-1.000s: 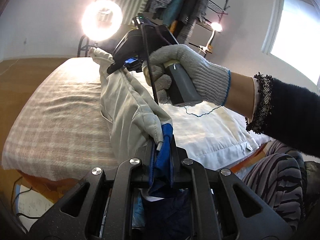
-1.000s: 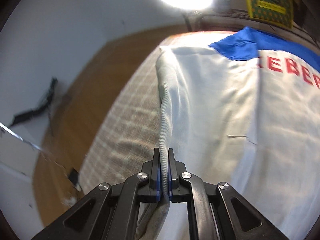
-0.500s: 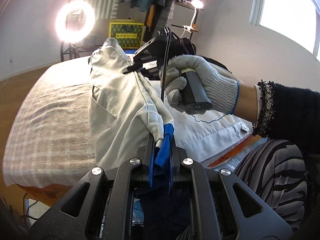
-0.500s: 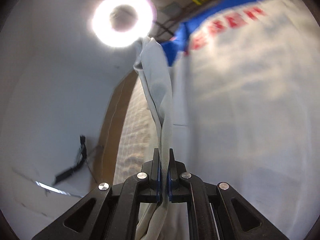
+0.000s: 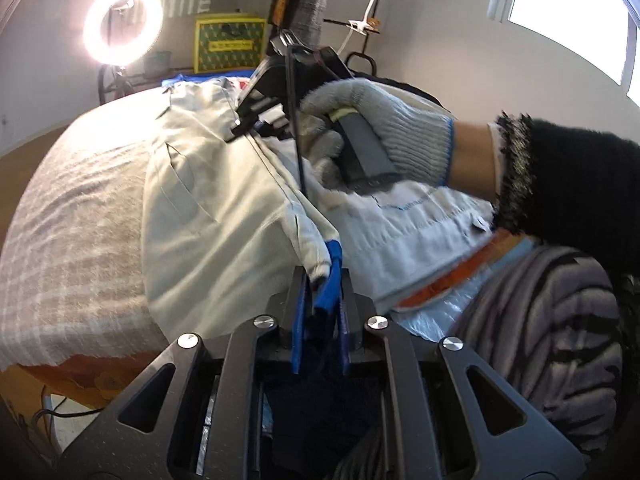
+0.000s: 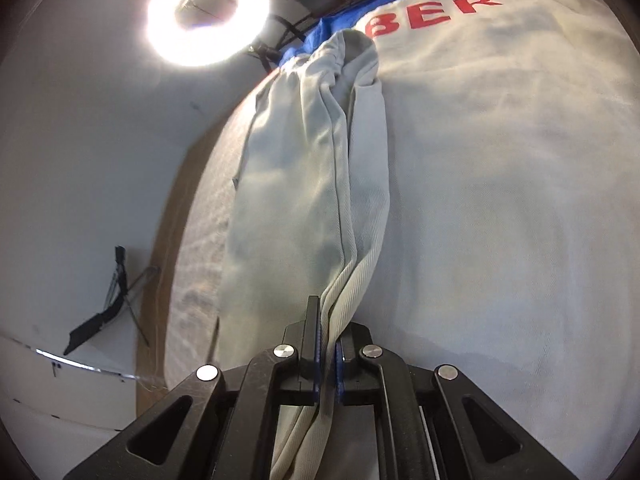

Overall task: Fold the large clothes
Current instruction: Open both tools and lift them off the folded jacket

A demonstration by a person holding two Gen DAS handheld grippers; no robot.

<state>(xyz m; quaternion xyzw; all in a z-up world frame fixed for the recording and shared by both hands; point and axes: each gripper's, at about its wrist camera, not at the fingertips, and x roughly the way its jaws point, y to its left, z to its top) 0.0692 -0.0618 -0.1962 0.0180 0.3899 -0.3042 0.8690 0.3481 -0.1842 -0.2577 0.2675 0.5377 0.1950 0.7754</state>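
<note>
The pale garment (image 5: 224,216) is spread over the checked blanket (image 5: 68,248) of the bed, folded along a ridge that is pinched at its near end by the left gripper (image 5: 322,280), whose jaws have just been opening slightly around a blue-edged corner, and at its far end by the right gripper (image 6: 328,344), clamped tight on bunched cloth. To the right, the gloved hand (image 5: 384,136) and dark sleeve (image 5: 568,184) block the view; beyond the bed, a ring light (image 5: 122,24) and yellow crate (image 5: 230,44) are seen.
</note>
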